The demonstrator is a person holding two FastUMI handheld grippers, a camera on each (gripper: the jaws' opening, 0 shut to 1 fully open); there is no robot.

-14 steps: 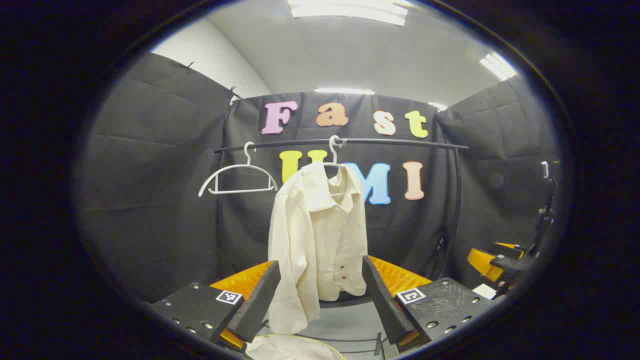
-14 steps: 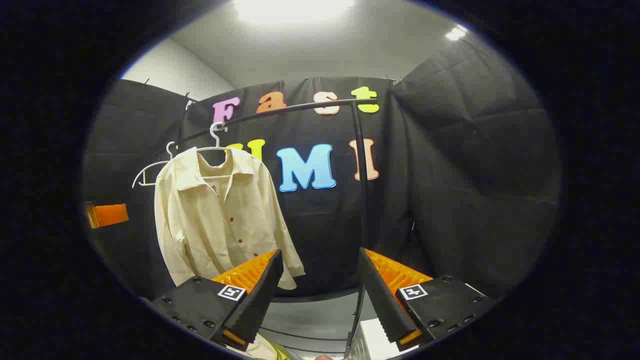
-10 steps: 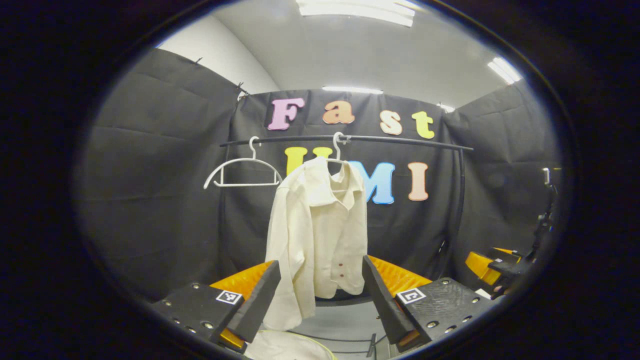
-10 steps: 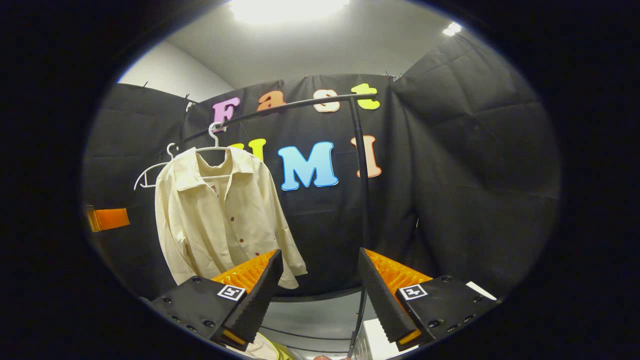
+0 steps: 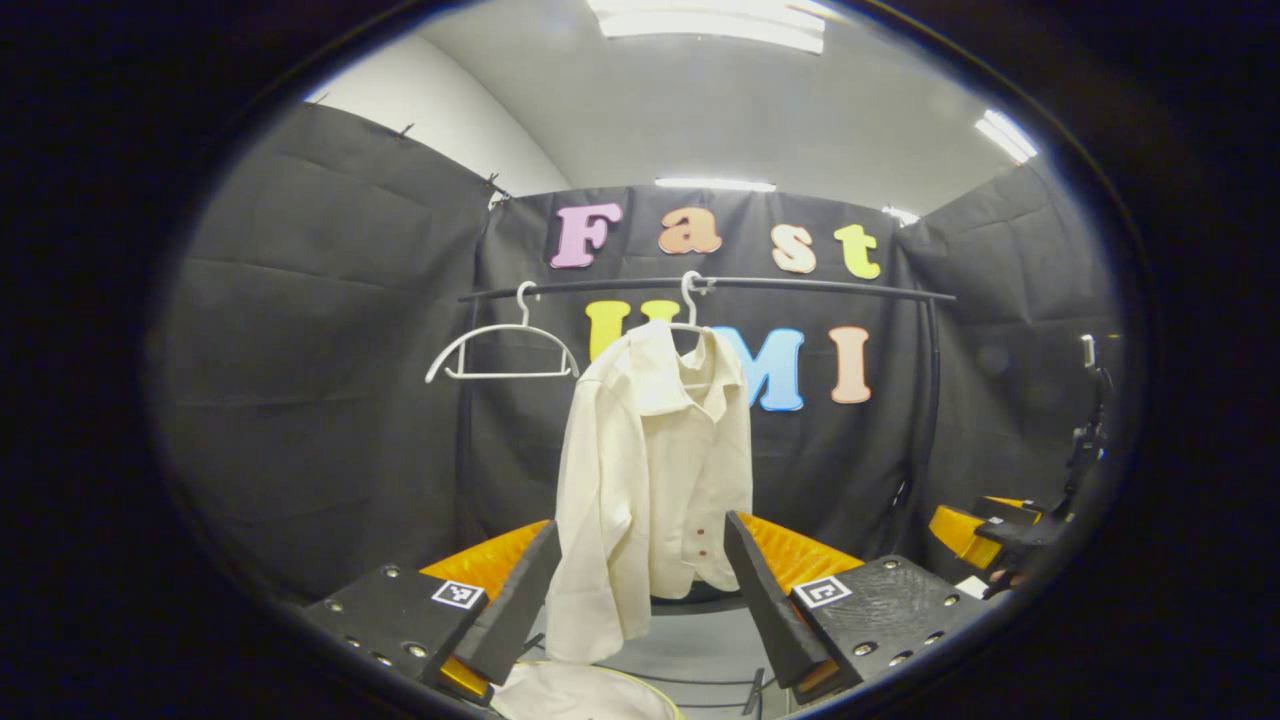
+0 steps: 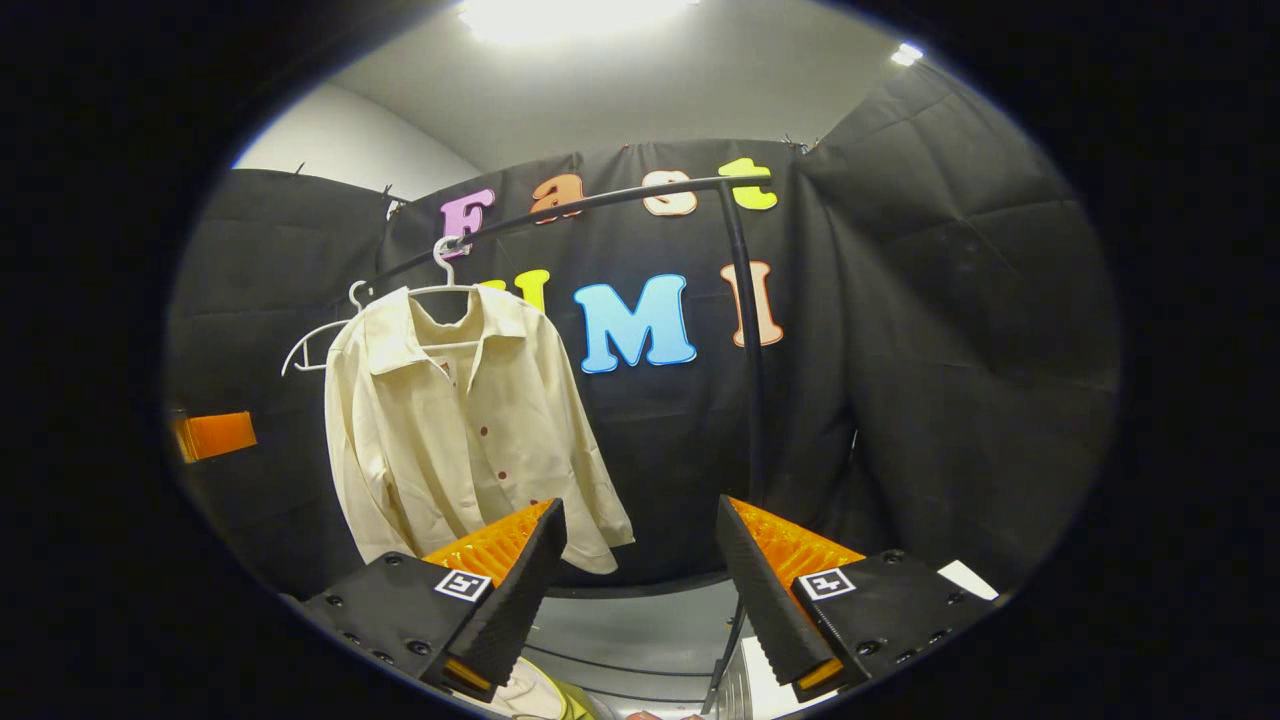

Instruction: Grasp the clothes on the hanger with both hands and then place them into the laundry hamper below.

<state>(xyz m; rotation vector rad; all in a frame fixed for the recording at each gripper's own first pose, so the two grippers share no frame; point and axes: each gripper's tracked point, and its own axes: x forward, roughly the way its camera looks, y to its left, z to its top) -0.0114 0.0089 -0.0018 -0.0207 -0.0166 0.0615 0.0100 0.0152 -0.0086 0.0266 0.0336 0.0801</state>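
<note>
A cream button-up shirt hangs on a white hanger from a black rail. In the left gripper view my left gripper stands open, well short of the shirt, whose hem shows between the fingers. The hamper with pale cloth in it sits low at the bottom edge. In the right gripper view the shirt hangs to the left of my right gripper, which is open and holds nothing. The hamper's rim peeks out below its left finger.
An empty white hanger hangs on the rail left of the shirt. The rail's black upright post stands right of the shirt. The other gripper shows at the far right of the left gripper view. Black cloth walls close the booth.
Both views have shifted slightly: the shirt sits a little further right in each now. Both grippers stay open and apart from the shirt.
</note>
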